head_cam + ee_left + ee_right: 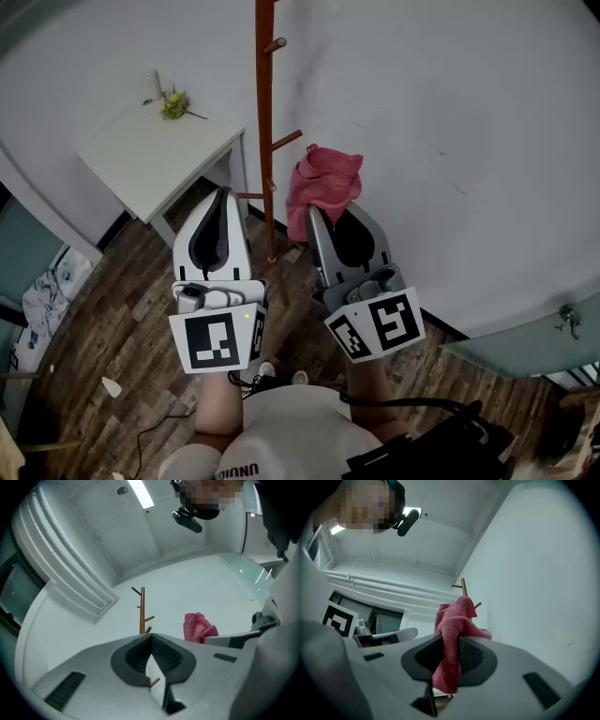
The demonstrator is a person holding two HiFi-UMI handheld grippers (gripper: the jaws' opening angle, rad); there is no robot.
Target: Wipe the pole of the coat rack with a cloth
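Observation:
The coat rack's brown wooden pole (265,112) stands upright against the white wall, with short pegs sticking out of it. My right gripper (316,212) is shut on a pink cloth (323,181), which bunches up beyond the jaws just right of the pole, beside a peg. In the right gripper view the cloth (452,620) hangs between the pads, and the pole's top (464,587) shows behind it. My left gripper (223,192) sits left of the pole with its jaws shut and nothing held. In the left gripper view the pole (142,611) and cloth (199,626) lie ahead.
A small white table (155,155) stands left of the rack, with a yellow-green sprig (173,105) on its far corner. Dark wood flooring (122,309) lies below. A teal panel (525,342) is at the lower right, and cables trail by the person's feet.

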